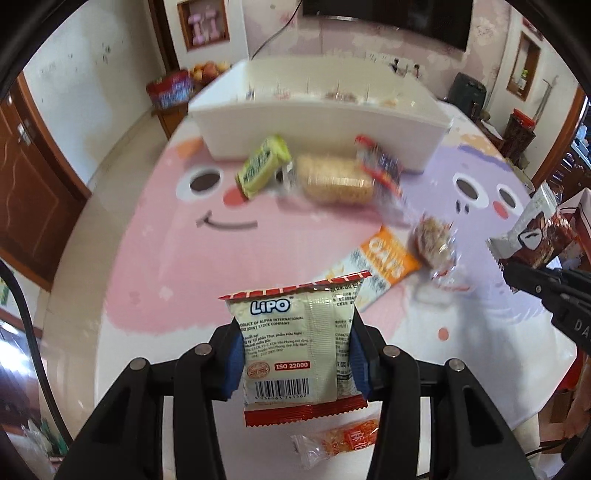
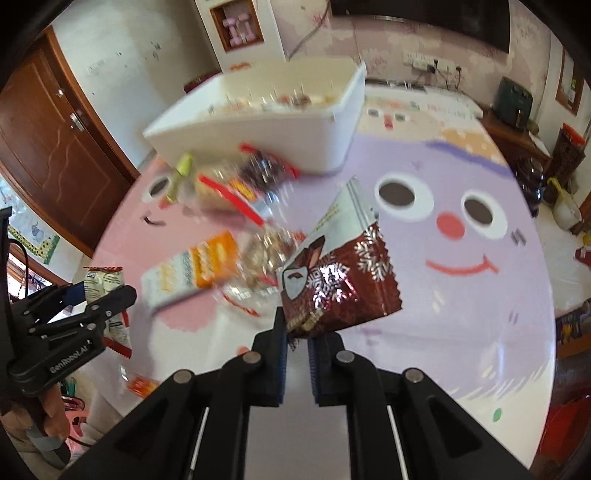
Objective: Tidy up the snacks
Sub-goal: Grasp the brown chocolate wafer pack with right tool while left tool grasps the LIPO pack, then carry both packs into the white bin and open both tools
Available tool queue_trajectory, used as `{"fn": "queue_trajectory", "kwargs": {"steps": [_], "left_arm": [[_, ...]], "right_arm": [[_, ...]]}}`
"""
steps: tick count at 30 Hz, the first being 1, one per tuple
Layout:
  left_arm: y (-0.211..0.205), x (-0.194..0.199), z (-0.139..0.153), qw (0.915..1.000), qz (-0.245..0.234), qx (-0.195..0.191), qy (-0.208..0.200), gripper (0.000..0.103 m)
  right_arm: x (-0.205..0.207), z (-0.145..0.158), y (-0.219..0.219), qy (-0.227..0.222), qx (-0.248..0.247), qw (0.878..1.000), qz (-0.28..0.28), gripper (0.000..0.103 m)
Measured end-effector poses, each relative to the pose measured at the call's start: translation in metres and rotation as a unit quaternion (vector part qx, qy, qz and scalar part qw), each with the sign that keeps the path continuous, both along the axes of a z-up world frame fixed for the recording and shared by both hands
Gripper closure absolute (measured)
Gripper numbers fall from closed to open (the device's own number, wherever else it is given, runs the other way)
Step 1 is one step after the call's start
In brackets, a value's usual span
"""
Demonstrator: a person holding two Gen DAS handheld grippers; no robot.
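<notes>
Walls [image 1: 92, 55] off-white, marked with dark spots. Brown panelled door [image 2: 55, 140] at left. Recessed wall niche [image 1: 203, 22] framed in wood. Dark screen [image 1: 388, 18] mounted on the far wall. Side cabinet [image 2: 517, 136] at right. Pale floor [image 1: 144, 129]. Daylight bright.

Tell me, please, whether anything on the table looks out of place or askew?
Yes: several snack packets lie loose outside the white plastic bin. A green packet, a pale cracker pack and a red-edged packet are heaped askew against its front wall, and an orange oats packet lies slanted nearer.
</notes>
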State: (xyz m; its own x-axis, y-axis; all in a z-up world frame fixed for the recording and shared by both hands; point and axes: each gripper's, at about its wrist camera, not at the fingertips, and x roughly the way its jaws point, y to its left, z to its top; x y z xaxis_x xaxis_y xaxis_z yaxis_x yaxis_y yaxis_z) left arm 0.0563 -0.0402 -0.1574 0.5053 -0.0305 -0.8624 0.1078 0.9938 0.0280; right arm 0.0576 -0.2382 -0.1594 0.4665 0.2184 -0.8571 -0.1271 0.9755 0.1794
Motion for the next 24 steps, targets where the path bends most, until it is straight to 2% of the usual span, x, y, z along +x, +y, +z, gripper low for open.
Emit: {"fn": "queue_trajectory", "kwargs": {"steps": [4,9,18,24], "left_arm": [[0.002,0.010,0.025,0.9999,-0.008,-0.009,-0.011,0.057],[0.011,0.039,0.072,0.9985,-0.015,-0.047,-0.024,0.057],[0.011,0.091,0.157,0.9939,-0.034,-0.024,-0.102,0.057],[0.012,0.118,0.189,0.9907,-0.034,-0.011,-0.131,0.057]], "right_arm": [[0.006,0.031,0.002,-0.027,0.014,1.000,0.007,0.093],[0.021,0.076,0.008,-0.062,0.026,0.998,0.022,0.093],[0.062,0.161,0.028,-0.146,-0.021,0.989,0.031,0.093],[0.088,0.197,0.043,-0.187,-0.049,0.980,0.037,0.093]]}}
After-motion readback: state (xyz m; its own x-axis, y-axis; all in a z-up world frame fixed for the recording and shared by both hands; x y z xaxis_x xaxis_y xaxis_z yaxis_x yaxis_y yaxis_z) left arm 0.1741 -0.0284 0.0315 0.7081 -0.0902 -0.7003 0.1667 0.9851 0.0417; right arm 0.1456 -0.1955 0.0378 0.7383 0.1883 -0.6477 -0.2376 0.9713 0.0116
